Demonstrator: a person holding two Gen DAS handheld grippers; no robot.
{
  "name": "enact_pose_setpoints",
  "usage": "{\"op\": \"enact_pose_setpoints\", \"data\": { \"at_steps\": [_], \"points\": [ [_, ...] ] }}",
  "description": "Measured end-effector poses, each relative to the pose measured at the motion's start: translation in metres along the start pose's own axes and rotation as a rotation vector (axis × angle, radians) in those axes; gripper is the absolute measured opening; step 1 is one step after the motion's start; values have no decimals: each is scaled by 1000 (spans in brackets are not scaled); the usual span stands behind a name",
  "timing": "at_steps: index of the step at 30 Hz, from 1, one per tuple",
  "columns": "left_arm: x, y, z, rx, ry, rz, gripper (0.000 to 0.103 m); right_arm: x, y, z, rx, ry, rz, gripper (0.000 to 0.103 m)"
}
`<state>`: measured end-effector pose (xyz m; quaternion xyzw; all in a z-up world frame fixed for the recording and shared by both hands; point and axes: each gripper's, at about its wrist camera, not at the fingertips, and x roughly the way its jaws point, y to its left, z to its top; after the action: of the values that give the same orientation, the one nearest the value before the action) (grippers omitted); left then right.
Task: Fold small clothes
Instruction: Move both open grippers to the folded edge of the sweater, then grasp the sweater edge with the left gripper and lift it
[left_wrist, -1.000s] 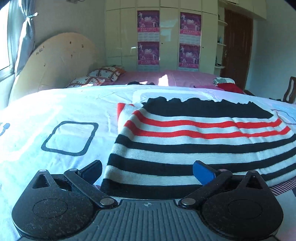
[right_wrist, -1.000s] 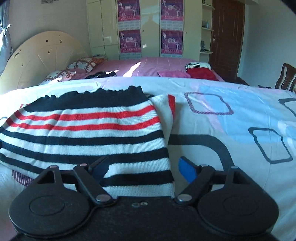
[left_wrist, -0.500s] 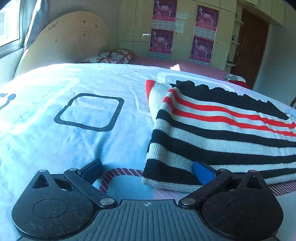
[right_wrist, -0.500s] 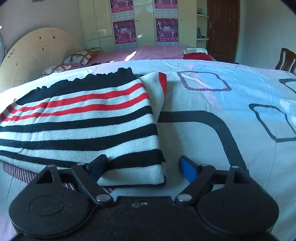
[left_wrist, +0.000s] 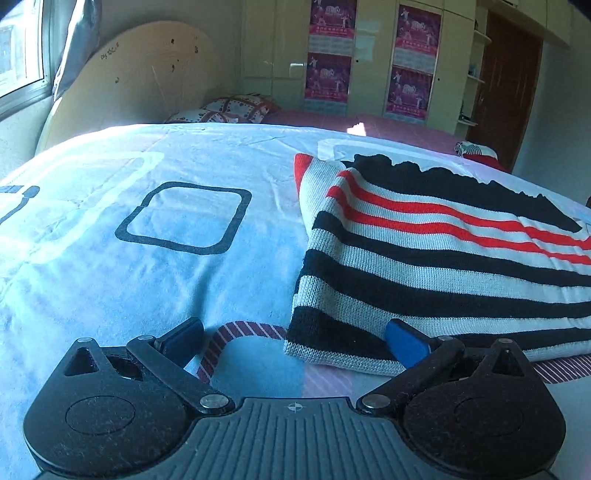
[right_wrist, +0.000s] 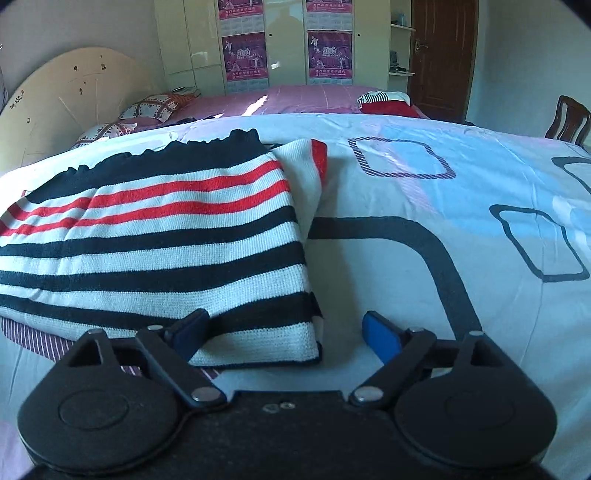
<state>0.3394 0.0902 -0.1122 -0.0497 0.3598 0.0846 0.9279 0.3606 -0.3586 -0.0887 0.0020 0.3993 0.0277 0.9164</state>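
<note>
A folded knit sweater (left_wrist: 424, 258) with black, white and red stripes lies flat on the bed; it also shows in the right wrist view (right_wrist: 155, 240). My left gripper (left_wrist: 291, 343) is open at the sweater's near left corner, its right fingertip (left_wrist: 402, 343) over the hem. My right gripper (right_wrist: 284, 332) is open at the near right corner, its left fingertip (right_wrist: 188, 332) over the hem. Neither holds anything.
The bed sheet (left_wrist: 147, 258) is pale blue with dark square outlines. A second pink bed (right_wrist: 303, 99) with pillows (right_wrist: 147, 109) and a red garment (right_wrist: 388, 105) stands behind. A wooden chair (right_wrist: 569, 122) is at the far right. Wardrobes line the back wall.
Both grippers have drawn back toward the near edge and apart, so the sweater's near corners now lie between open fingers. The sweater has not moved.
</note>
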Motion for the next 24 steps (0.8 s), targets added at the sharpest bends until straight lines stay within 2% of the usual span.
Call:
{"op": "enact_pose_setpoints", "data": {
  "at_steps": [4, 7, 11, 14, 16, 17, 19, 21, 22, 24],
  "points": [
    [-7, -2, 1, -12, 17, 19, 103, -11, -1, 3, 23, -31, -15, 82],
    [-15, -1, -3, -23, 12, 25, 103, -22, -2, 5, 33, -75, -34, 82],
    [-31, -5, -13, -23, 20, -4, 103, -35, -4, 9, 48, -120, -33, 82],
    [-45, 2, -17, -144, 10, -132, 103, -44, -2, 12, 45, -156, -11, 77],
    [-46, 7, -18, -230, 7, -223, 103, -47, 1, 14, 42, -166, 3, 69],
    [-44, 11, -20, -307, 15, -291, 103, -47, 2, 14, 39, -170, 9, 67],
    [-35, 18, -23, -433, 39, -370, 102, -47, 6, 14, 33, -179, 21, 62],
    [-24, 23, -29, -556, 53, -421, 93, -45, 10, 13, 28, -172, 31, 56],
    [-20, 25, -32, -600, 53, -438, 92, -44, 12, 13, 26, -167, 37, 48],
    [-13, 27, -35, -665, 36, -457, 92, -40, 17, 14, 19, -156, 55, 41]
  ]
}}
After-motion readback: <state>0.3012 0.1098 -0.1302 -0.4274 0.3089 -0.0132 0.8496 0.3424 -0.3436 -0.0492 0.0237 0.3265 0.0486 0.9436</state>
